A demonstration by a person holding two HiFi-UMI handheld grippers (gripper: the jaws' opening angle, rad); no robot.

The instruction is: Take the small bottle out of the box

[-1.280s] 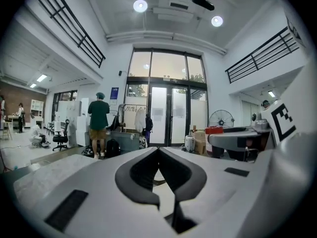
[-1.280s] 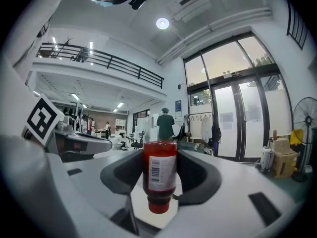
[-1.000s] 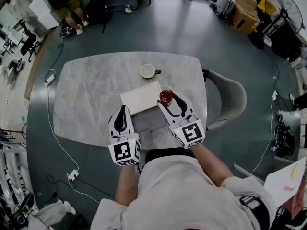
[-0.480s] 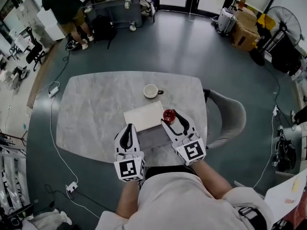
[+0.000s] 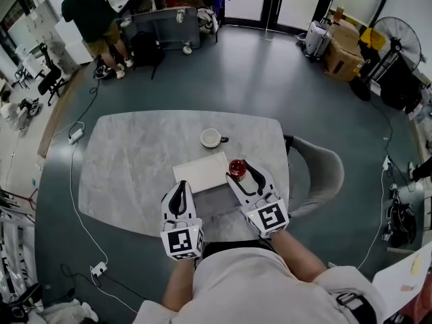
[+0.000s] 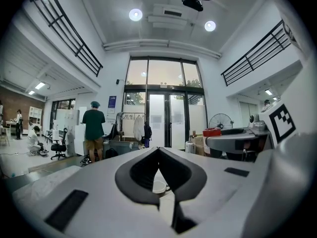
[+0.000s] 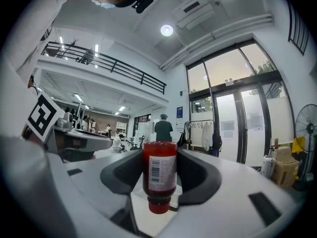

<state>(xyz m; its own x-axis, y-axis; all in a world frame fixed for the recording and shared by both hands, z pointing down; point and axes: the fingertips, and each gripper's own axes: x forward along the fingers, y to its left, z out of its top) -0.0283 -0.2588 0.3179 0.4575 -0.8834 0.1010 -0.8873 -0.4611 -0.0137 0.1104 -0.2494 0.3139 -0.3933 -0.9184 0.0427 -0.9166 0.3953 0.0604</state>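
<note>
The right tool is closed on the small bottle, its two jaws pressing the red body from either side. In the right gripper view the small bottle hangs with its cap end toward the bottom of the picture and its white barcode label facing the camera, over a white surface. From the head view it sits at the right edge of the open white box, which lies on the near middle of the grey desk. The left tool rests just left of the box; its jaws meet at the tips with nothing between them. A white cup stands on the desk beyond the box. A grey chair is right of the desk.
</note>
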